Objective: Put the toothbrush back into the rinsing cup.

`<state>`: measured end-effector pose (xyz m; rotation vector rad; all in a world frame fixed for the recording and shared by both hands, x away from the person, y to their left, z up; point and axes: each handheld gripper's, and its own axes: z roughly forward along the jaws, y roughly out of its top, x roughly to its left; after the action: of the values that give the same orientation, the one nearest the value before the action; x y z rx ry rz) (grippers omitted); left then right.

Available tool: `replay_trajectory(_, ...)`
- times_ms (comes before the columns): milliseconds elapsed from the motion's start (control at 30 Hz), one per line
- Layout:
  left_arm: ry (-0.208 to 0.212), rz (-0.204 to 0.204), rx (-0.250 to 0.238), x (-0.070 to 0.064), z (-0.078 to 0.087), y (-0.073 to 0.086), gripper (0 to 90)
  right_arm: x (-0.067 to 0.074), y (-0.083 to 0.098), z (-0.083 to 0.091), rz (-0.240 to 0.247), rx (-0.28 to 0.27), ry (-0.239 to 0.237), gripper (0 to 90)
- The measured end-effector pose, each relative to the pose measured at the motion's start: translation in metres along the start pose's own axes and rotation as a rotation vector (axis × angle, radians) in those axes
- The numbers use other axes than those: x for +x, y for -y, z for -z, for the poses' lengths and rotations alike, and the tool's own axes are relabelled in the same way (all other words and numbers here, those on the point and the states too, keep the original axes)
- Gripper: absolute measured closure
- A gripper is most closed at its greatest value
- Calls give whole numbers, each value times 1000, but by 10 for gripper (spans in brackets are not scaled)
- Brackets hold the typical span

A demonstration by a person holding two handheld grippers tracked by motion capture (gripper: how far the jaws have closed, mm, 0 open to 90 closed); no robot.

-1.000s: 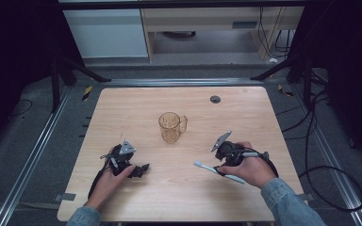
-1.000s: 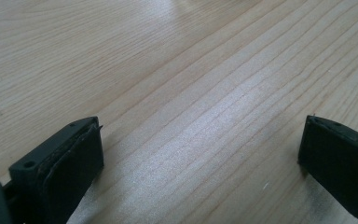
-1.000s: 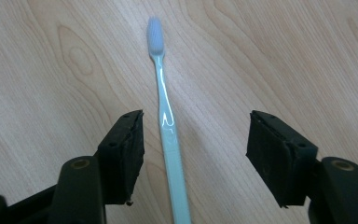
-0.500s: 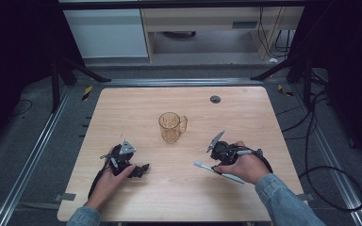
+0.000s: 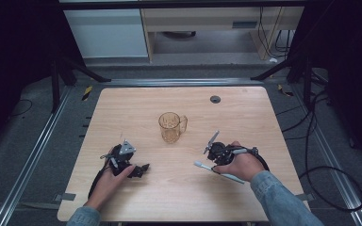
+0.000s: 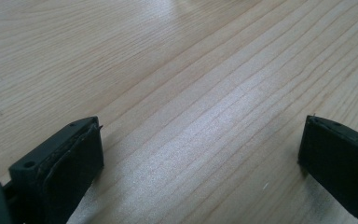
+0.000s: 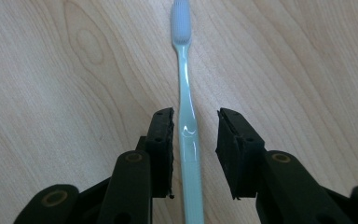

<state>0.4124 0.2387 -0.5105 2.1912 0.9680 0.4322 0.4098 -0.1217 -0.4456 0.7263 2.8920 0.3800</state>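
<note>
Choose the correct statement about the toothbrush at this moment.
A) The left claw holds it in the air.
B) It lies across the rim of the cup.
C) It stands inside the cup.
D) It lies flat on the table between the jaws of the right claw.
D: in the right gripper view the toothbrush lies flat on the wooden table, between the jaws of the right claw, with a gap visible beside the handle.

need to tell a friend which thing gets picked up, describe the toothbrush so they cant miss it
On the pale wooden table, look right of and nearer than the amber cup, under the person's right hand-held gripper. The toothbrush lies flat there: a slim mint-green handle with a pale bristle head, the only long thin thing.
</note>
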Motion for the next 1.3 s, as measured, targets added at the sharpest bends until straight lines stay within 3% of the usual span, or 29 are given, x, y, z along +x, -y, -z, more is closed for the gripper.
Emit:
replay_trajectory(500, 0, 2, -1, 0, 0, 0, 0, -2, -4, -10, -19, 59, -24, 655)
replay_trajectory(1300, 0, 2, -1, 0, 0, 0, 0, -3, -14, -16, -12, 135, -54, 655)
